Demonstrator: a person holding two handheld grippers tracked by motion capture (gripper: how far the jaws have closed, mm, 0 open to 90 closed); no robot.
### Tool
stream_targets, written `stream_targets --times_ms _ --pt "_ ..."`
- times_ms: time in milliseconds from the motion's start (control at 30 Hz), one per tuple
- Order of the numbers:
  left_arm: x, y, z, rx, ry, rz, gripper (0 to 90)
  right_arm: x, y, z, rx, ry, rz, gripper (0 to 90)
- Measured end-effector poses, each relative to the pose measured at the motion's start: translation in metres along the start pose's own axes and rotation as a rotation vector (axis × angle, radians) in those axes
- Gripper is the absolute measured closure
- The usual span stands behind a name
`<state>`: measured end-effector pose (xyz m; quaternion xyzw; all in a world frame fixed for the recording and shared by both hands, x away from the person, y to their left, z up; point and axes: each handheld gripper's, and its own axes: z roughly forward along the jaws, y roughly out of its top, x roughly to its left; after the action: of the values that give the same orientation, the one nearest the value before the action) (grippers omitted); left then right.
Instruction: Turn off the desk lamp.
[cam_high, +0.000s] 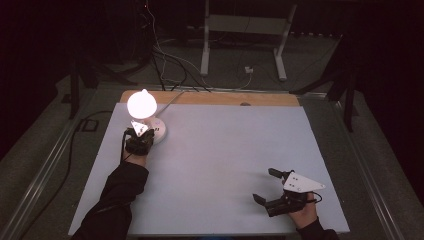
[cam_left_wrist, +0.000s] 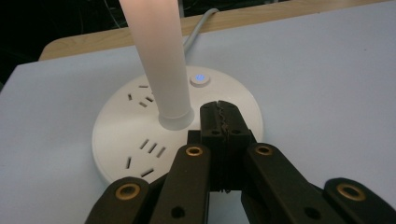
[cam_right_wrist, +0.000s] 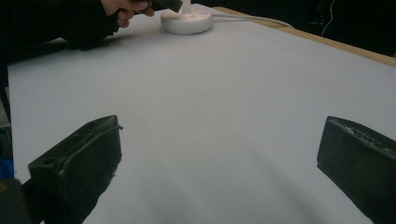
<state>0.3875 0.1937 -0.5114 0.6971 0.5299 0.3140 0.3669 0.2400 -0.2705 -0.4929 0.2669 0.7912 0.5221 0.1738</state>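
Observation:
A white desk lamp stands at the table's far left, its head (cam_high: 142, 104) glowing brightly. Its round base (cam_left_wrist: 140, 140) carries socket slots and a small button (cam_left_wrist: 199, 79) lit blue, behind the pale stem (cam_left_wrist: 161, 60). My left gripper (cam_left_wrist: 223, 108) is shut, with its jaws pressed together over the base just short of that button; in the high view my left gripper (cam_high: 139, 136) sits against the base. My right gripper (cam_high: 264, 185) rests near the front right of the table, its fingers (cam_right_wrist: 84, 154) spread wide apart and open over bare surface.
A light grey mat (cam_high: 225, 150) covers the wooden table (cam_high: 210, 97). The lamp's cord (cam_high: 172, 97) runs off the back edge. A person's sleeve (cam_high: 117, 192) lies along the left side. Beyond the table stand a white frame (cam_high: 245, 40) and loose cables on a dark floor.

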Motion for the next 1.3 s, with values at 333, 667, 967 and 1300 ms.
stream_targets --times_ms 333,667,967,1300 --pt "0.0 -0.002 0.005 0.014 -0.013 0.006 90.0 0.0 0.0 0.0 0.005 0.001 0.001 0.0" --pt "0.0 -0.003 0.008 0.017 -0.013 0.018 90.0 0.0 0.0 0.001 0.008 0.002 0.002 0.0" --pt "-0.003 -0.004 0.008 0.015 0.006 0.034 90.0 0.0 -0.001 0.001 0.012 0.002 0.001 0.0" --pt "0.005 0.007 -0.004 -0.011 -0.03 -0.017 90.0 0.0 0.0 0.001 0.006 0.004 0.004 0.0"
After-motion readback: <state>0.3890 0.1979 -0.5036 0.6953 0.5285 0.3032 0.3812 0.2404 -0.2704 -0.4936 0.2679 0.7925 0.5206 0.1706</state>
